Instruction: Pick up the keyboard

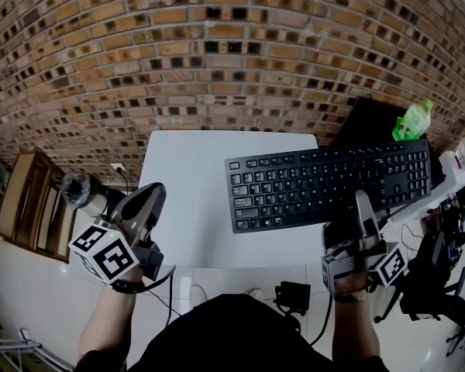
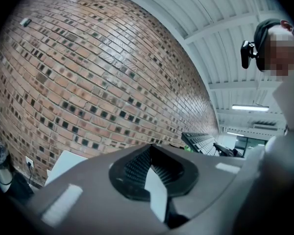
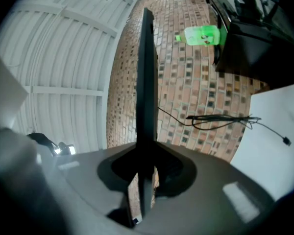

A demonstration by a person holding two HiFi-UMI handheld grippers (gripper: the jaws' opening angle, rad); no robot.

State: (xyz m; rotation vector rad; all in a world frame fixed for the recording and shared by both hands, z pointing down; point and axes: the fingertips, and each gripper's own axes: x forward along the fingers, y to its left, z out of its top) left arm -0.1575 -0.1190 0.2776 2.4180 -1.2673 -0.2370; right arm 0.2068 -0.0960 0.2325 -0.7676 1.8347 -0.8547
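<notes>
The black keyboard (image 1: 329,184) hangs over the right half of the white table (image 1: 190,184), and my right gripper (image 1: 364,208) is shut on its near edge. In the right gripper view the keyboard (image 3: 146,82) stands edge-on between the jaws of the right gripper (image 3: 144,180), running up and away. A cable (image 3: 225,119) trails from it to the right. My left gripper (image 1: 151,200) is shut on nothing, off the table's front left corner. In the left gripper view the jaws of my left gripper (image 2: 154,175) are together and the keyboard (image 2: 202,142) shows far right.
A green bottle (image 1: 412,120) and a black screen (image 1: 368,122) stand at the table's back right, before the brick wall. A wooden cabinet (image 1: 27,192) is on the floor at left. A black chair (image 1: 434,277) stands at right.
</notes>
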